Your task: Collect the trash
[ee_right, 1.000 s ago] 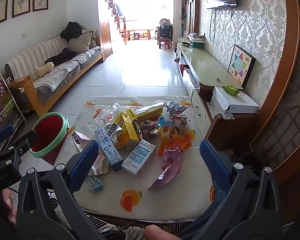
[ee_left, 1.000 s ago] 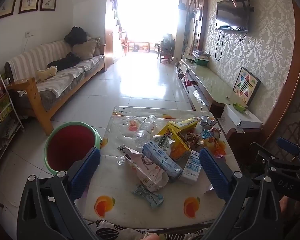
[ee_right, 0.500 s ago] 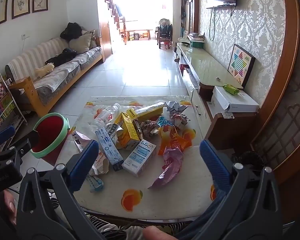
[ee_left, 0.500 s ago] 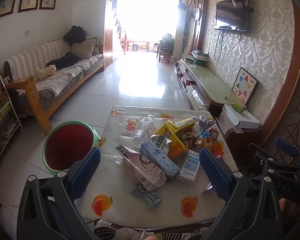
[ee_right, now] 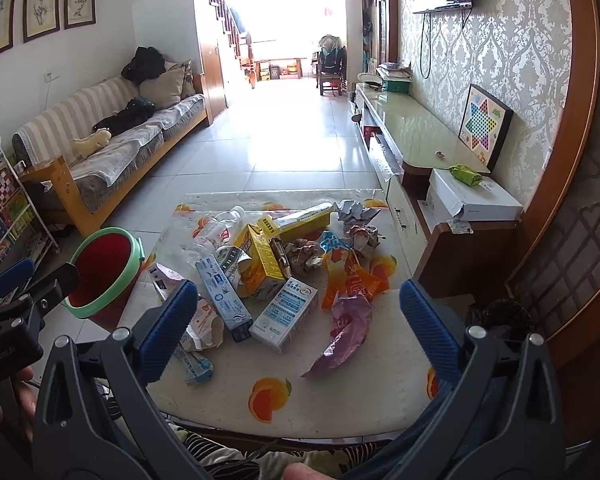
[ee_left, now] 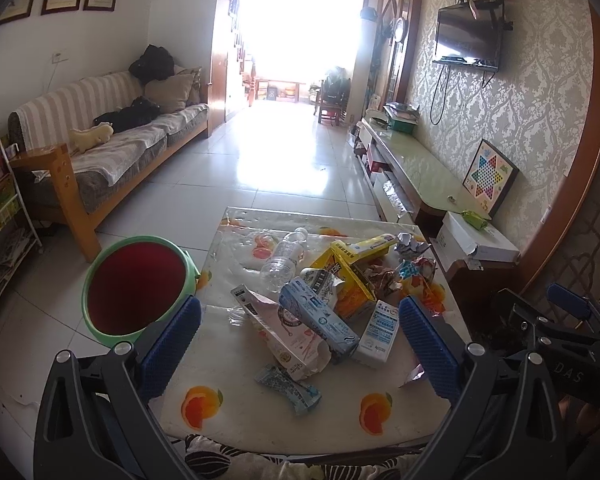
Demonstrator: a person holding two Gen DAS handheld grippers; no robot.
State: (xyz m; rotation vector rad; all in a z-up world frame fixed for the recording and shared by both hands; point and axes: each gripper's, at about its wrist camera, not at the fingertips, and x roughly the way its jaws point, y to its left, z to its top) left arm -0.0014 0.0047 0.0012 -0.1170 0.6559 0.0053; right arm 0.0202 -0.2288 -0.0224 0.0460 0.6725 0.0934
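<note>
Both claws are spread wide and hold nothing. The left gripper [ee_left: 298,344] and right gripper [ee_right: 298,322] hang over the near edge of the table [ee_right: 364,392]. The trash pile [ee_left: 332,300] sits mid-table. The bucket [ee_left: 136,284] stands by the left edge. Only the right view shows the purple wrapper [ee_right: 346,330] whole.

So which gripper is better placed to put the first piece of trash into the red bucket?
Probably left gripper: open above the pink packet, and the red bucket stands on its side.

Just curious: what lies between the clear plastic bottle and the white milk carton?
In the left wrist view, a blue toothpaste box lies between the bottle and carton.
</note>
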